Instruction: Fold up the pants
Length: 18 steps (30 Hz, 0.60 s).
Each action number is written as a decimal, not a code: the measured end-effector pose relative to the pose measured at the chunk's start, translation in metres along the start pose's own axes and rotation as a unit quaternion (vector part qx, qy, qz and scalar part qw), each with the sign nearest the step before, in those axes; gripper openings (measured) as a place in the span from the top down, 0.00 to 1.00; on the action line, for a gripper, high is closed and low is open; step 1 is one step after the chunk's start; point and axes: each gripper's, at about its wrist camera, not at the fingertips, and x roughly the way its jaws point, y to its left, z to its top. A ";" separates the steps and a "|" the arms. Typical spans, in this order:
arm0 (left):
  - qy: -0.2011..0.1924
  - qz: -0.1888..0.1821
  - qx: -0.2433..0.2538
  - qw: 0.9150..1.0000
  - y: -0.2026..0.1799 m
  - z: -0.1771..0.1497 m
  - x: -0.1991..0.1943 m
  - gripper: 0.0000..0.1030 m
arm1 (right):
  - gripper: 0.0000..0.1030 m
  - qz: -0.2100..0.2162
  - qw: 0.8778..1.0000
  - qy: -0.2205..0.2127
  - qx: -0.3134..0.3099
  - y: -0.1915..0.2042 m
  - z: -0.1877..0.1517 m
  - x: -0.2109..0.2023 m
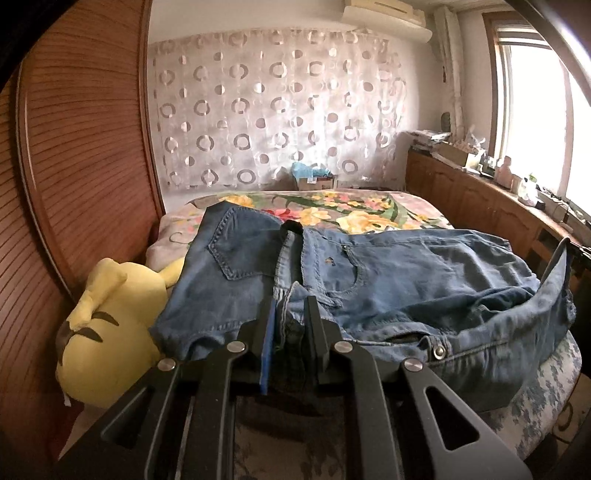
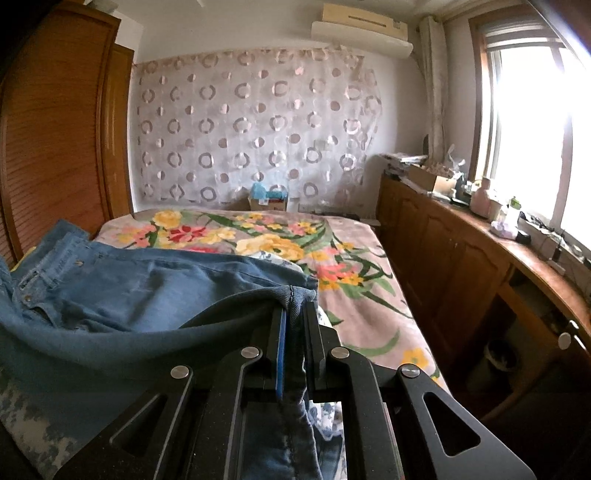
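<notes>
Both tongs point forward and slightly down over the bed [image 2: 362, 236]. The left tongs [image 1: 291, 310] are nearly closed, pinching the waistband of the jeans [image 1: 406, 273]. The right tongs [image 2: 295, 314] are clamped on a hem. The jeans spread ahead of both. A yellow plush toy [image 1: 110, 325] lies left of the left tongs.

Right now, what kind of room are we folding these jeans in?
Most likely a home bedroom. The jeans lie on a bed with a floral blanket, a louvred wooden wardrobe stands on the left, and an air conditioner hangs on the wall above a sheer circle-patterned curtain.
</notes>
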 end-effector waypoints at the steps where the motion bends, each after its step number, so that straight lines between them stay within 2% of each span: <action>1: 0.001 0.001 0.003 1.000 -0.001 0.004 0.004 0.84 | 0.92 -0.002 1.000 0.000 0.000 0.000 0.005 0.002; 8: -0.014 0.012 0.028 0.999 -0.008 0.044 0.027 0.85 | 0.92 -0.012 1.000 -0.016 -0.010 -0.007 0.037 0.020; 13: -0.020 0.006 0.042 0.999 -0.014 0.076 0.051 0.85 | 0.92 -0.021 0.999 -0.035 -0.016 -0.006 0.056 0.040; 18: -0.022 0.013 0.056 0.998 -0.017 0.099 0.078 0.85 | 0.93 -0.029 0.999 -0.032 -0.024 -0.004 0.055 0.073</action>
